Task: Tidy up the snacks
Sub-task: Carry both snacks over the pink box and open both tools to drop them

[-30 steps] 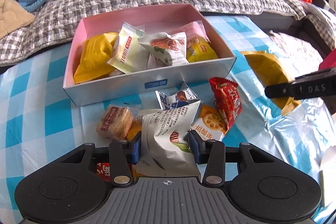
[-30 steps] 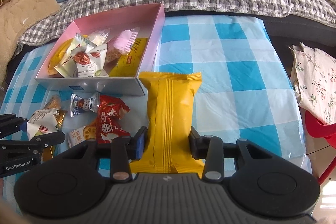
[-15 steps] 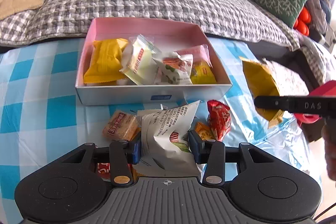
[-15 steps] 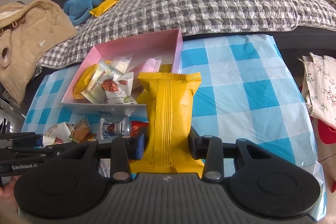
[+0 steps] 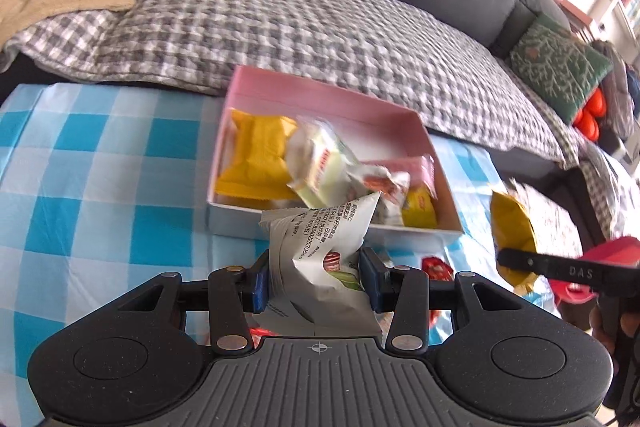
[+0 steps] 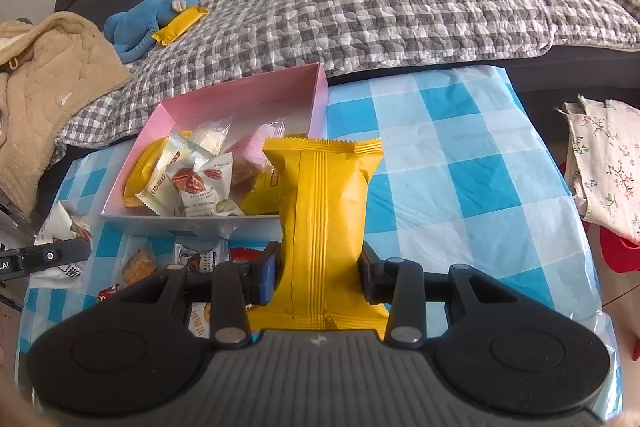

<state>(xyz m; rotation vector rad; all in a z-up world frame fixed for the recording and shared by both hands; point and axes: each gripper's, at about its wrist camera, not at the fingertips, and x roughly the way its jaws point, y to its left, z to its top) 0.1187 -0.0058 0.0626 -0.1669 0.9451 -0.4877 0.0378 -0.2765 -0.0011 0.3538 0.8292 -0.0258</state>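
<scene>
a: what had changed around the pink cardboard box [image 5: 320,99]?
b: we'd lifted both packets off the checked tablecloth [image 5: 100,187] toward it. our right gripper [image 6: 320,277] clamped the yellow foil packet [image 6: 324,203], our left gripper [image 5: 316,281] pinched the crumpled white packet [image 5: 320,251]. drops came next, we judged.

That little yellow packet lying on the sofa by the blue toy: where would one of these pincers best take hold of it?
Across its narrow width, near the middle, coming from above. The yellow packet lies flat on the checked quilt, one end against the blue plush toy, so its long edges are free. Both grippers are full now, so one must first drop its snack.
</scene>
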